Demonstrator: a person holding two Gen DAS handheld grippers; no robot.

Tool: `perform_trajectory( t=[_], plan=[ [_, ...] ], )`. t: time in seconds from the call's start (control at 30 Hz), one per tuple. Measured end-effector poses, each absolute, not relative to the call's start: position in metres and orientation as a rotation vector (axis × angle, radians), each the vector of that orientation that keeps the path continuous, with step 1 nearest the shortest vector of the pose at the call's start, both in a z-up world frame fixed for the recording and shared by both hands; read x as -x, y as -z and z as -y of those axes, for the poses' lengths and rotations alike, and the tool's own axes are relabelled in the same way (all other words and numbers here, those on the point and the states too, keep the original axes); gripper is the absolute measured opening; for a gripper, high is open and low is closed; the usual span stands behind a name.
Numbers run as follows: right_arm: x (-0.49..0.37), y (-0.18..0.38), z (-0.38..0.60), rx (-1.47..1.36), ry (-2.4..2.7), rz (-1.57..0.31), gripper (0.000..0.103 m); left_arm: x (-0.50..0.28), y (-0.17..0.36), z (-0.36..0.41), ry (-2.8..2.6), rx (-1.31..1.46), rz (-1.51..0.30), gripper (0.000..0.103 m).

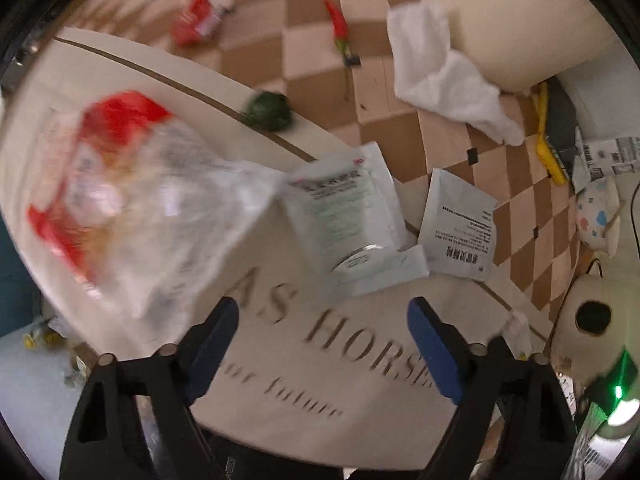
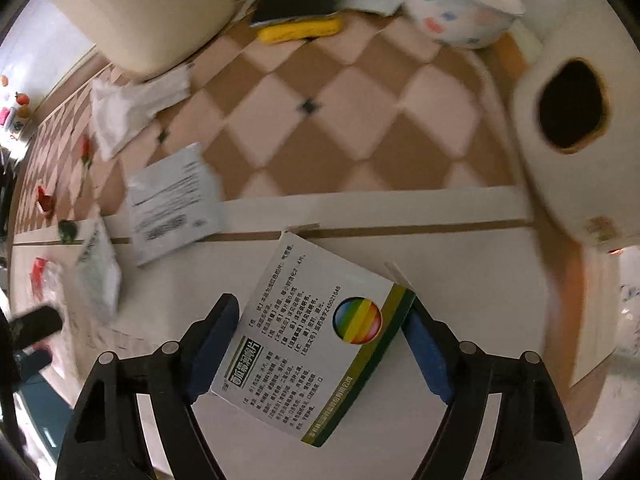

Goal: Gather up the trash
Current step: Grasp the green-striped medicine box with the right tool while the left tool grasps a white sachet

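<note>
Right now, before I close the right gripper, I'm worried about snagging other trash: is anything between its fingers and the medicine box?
Nothing visible. The medicine box lies alone on the white sheet, directly between the fingers of the right gripper.

In the left wrist view, a crumpled clear-and-red plastic wrapper (image 1: 132,200) is lying at centre left on the cream printed board (image 1: 304,360), with two flat white paper sachets (image 1: 344,220) sitting right of it. A white crumpled tissue (image 1: 444,80) is resting at upper right on the checkered floor (image 1: 432,132). In the right wrist view, a white printed medicine box (image 2: 308,344) is lying at lower centre.
</note>
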State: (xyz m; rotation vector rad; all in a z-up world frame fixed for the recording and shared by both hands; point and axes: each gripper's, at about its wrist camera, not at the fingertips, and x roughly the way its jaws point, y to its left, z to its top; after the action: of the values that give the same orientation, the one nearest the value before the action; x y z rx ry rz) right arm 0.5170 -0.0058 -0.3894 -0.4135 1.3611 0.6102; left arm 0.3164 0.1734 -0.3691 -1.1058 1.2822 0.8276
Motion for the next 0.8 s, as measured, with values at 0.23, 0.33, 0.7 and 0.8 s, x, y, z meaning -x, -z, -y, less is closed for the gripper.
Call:
perform_trajectory(
  t=[0.23,0.33,0.7,0.8],
  plan=[
    [-0.544,0.392,0.023,0.387,-0.589,-1.377,0.080,-0.344,0.383,-0.181,-0.865,1.018,-1.289,0.002],
    [-0.546,0.392,0.020,0.396,-0.590,-1.370,0.080,-0.351,0.377,-0.173,-0.883,0.900,-1.303,0.000],
    [-0.531,0.362,0.023,0.374,-0.668,-1.309,0.077,-0.337,0.291,-0.137,-0.947,0.475,-1.167,0.000],
    [-0.521,0.339,0.026,0.368,-0.712,-1.272,0.077,-0.314,0.264,-0.138,-0.982,0.450,-1.101,0.000]
  ],
)
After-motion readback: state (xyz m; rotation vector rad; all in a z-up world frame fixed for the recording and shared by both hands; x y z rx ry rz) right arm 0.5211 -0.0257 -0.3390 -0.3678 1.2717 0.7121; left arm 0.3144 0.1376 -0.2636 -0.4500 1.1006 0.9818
